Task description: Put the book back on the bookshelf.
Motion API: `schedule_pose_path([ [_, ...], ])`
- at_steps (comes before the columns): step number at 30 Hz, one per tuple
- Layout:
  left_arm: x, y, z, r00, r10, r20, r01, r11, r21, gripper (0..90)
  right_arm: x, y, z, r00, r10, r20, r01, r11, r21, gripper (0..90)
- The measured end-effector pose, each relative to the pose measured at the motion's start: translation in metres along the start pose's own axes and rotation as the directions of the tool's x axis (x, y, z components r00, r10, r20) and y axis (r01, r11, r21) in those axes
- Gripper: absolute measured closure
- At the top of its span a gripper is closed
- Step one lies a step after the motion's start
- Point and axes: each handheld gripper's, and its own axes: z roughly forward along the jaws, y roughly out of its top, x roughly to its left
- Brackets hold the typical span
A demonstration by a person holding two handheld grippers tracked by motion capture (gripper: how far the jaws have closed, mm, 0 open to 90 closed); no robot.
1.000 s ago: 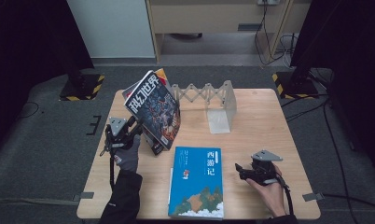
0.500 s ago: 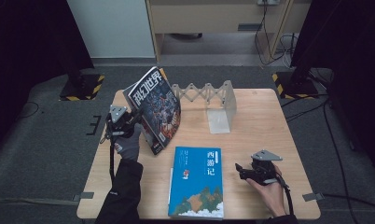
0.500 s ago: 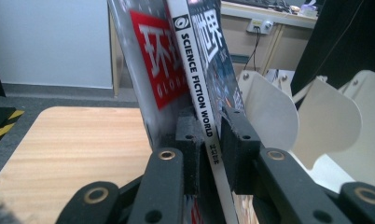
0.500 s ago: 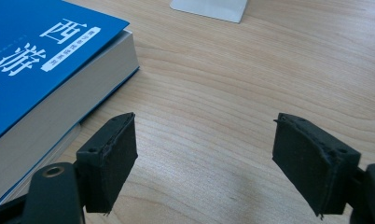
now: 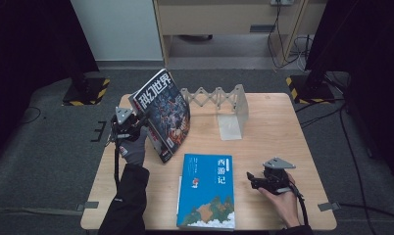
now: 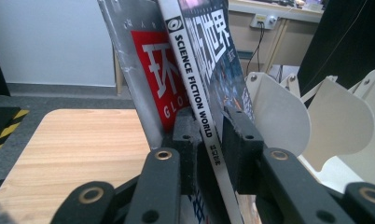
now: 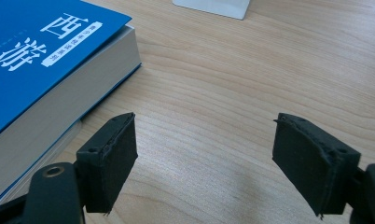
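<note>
The science fiction magazine (image 5: 164,115) is raised on edge above the left half of the table (image 5: 283,127), tilted, with its lower corner near or on the tabletop; contact cannot be confirmed. The left gripper (image 6: 212,135) is clamped on it at the spine, which reads "SCIENCE FICTION WORLD", with one black jaw on each cover. A second magazine with a red and grey cover (image 6: 141,70) stands against it on the far side of the left jaw; whether that one is inside the grip cannot be told.

Handling, as judged: the magazine is thin, light and flexible, with glossy covers likely to slip under a loose grip. The spine is the stiffest part, so holding there limits sagging; a grip on the open edge would let the pages fan or droop. Firm clamping is unlikely to damage it, but covers may crease.

Just beyond the magazine stands the white accordion-style book rack (image 5: 219,98), with rounded dividers visible in the left gripper view and an upright end plate (image 5: 238,110) at its right end. The slots appear unoccupied.

A thick blue-covered book (image 5: 207,191) lies flat near the front edge of the table, with another book partly under it. The right gripper (image 7: 204,158) rests low over bare wood just right of that book, jaws spread wide and holding nothing.
</note>
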Motion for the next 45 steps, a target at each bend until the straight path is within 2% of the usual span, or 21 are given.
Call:
schedule_pose_path([
  [3,-0.002,-0.002,-0.003,0.9998,0.021,0.000,-0.021,0.9998,0.005,71.4,0.000,0.000,0.000,1.0000,-0.006,0.000,0.006,1.000,-0.003,22.0],
  [12,0.001,-0.007,-0.014,0.9993,0.036,0.005,-0.036,0.9993,-0.003,66.0,0.000,0.000,0.000,1.0000,-0.001,0.002,0.001,1.000,-0.001,22.0],
  [17,-0.001,-0.008,-0.024,0.9987,0.050,-0.005,-0.050,0.9985,-0.022,55.6,0.000,0.000,-0.002,1.0000,0.002,0.002,-0.002,1.000,-0.008,21.9],
  [19,0.001,-0.007,-0.030,0.9989,0.047,0.006,-0.047,0.9982,-0.037,51.8,0.000,0.001,-0.002,1.0000,0.004,0.002,-0.004,1.000,-0.010,21.8],
  [24,0.006,-0.001,-0.045,0.9986,0.052,0.002,-0.052,0.9961,-0.071,43.2,-0.001,0.001,-0.003,1.0000,0.005,0.007,-0.005,1.000,-0.015,20.6],
  [27,0.011,-0.001,-0.053,0.9988,0.041,0.026,-0.039,0.9967,-0.071,38.1,-0.005,0.000,-0.003,0.9996,0.018,0.022,-0.017,1.000,-0.015,18.0],
  [31,0.022,-0.010,-0.060,0.9981,0.028,0.055,-0.027,0.9993,-0.025,35.0,-0.017,-0.004,-0.006,0.9980,0.040,0.049,-0.039,0.999,-0.009,15.3],
  [36,0.036,-0.039,-0.070,0.9956,0.069,0.063,-0.073,0.9951,0.066,33.6,-0.034,-0.011,-0.007,0.9932,0.066,0.096,-0.069,0.997,0.021,12.0],
  [39,0.042,-0.060,-0.076,0.9956,0.035,0.087,-0.044,0.9932,0.107,33.0,-0.041,-0.014,-0.007,0.9898,0.094,0.108,-0.098,0.995,0.031,11.8],
  [40,0.043,-0.068,-0.078,0.9950,0.023,0.097,-0.035,0.9920,0.121,33.0,-0.042,-0.014,-0.008,0.9892,0.104,0.104,-0.107,0.994,0.028,11.8],
  [42,0.038,-0.083,-0.081,0.9939,0.041,0.102,-0.057,0.9860,0.157,32.9,-0.041,-0.012,-0.010,0.9890,0.113,0.095,-0.115,0.993,0.010,12.0],
  [44,0.031,-0.093,-0.085,0.9907,0.047,0.127,-0.069,0.9813,0.180,33.0,-0.038,-0.010,-0.012,0.9908,0.111,0.078,-0.111,0.994,0.006,12.7],
  [45,0.027,-0.096,-0.088,0.9885,0.034,0.147,-0.062,0.9798,0.190,32.9,-0.035,-0.009,-0.013,0.9921,0.108,0.064,-0.109,0.994,0.004,12.9],
])
